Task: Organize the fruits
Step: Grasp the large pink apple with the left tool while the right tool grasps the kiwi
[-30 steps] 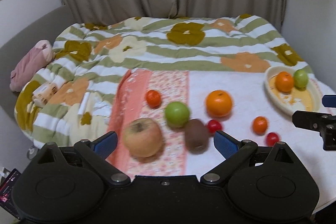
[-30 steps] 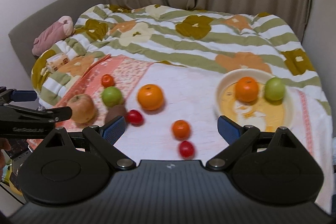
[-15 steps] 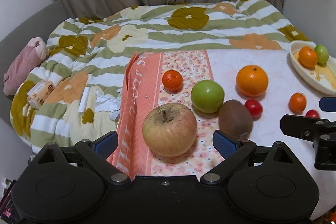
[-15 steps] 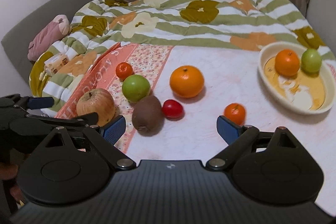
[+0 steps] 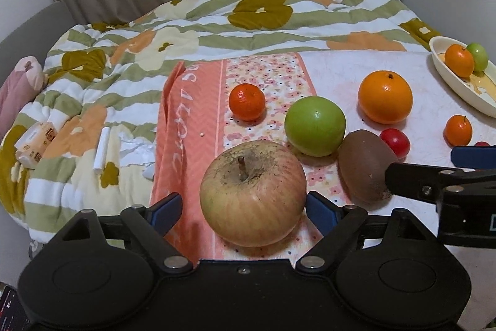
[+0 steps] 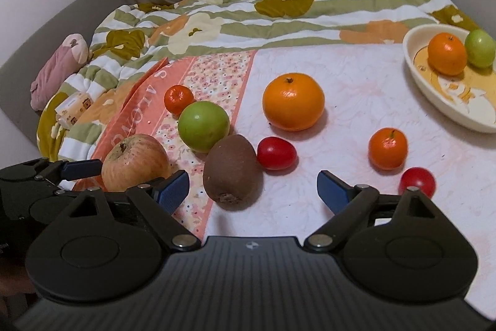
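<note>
Left wrist view: my left claw (image 5: pixel 241 208) straddles the big russet-yellow apple (image 5: pixel 252 194), its skin speckled brown around a short stem; the jaws are closing, the right pad about at its skin, the left pad still off it. The apple sits on the pink floral cloth (image 5: pixel 192 126), near my edge. Just behind it stands a green apple (image 5: pixel 314 126), beside it a brown kiwi (image 5: pixel 364 166). My right claw (image 6: pixel 252 188) gapes wide and empty, the kiwi near its left finger. The cream bowl (image 6: pixel 434 101) at far right holds an orange and a green fruit.
</note>
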Motion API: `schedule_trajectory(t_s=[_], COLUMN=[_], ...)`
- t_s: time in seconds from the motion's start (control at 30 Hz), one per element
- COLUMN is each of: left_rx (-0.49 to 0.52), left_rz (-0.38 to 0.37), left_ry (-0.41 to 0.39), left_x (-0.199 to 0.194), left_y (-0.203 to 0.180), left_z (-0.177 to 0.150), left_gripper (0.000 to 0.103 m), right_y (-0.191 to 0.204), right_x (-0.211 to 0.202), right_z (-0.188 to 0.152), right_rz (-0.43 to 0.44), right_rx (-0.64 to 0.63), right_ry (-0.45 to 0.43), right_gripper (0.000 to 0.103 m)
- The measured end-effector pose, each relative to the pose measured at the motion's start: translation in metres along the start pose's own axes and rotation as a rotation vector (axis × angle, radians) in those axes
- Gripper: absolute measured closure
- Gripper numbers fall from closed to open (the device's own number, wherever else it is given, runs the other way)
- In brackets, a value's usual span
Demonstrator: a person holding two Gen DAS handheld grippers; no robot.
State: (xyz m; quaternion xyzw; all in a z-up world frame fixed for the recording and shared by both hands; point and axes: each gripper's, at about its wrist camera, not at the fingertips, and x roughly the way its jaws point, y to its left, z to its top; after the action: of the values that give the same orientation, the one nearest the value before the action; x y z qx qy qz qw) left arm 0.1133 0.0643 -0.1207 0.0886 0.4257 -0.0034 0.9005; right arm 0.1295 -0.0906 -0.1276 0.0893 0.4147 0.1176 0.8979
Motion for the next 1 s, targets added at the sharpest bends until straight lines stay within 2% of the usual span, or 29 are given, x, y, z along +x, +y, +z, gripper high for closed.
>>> schedule_trajectory(t_s=[0.2,0.4,0.53,1.0], left_rx=[0.025,0.022,0.034,0.055], left_rz=[-0.030,-0.049,-0.042,-0.019], left_ry=[0.005,-0.006,-0.019,-0.028], left_x=[0.012,0.012,0.010,0.000], left_y=[-0.001,0.003,0.001,0.006], left_z=[0.001,0.000,-0.003,-0.018], left_gripper=[0.024,0.025,0.025,0.025], right_y=[0.003,0.008,0.011,0.022], right_x=[0.013,0.023,0.030,0.045], right_z=[0.000,0.001,0.001,0.003], right_rz=[0.011,0.021,0.031,-0.006], right_rx=[0.015,0.032,0.035,0.001], right_ry=[0.023,0.044,0.060,0.056], right_gripper=[0.006,0.012,0.022,0.032])
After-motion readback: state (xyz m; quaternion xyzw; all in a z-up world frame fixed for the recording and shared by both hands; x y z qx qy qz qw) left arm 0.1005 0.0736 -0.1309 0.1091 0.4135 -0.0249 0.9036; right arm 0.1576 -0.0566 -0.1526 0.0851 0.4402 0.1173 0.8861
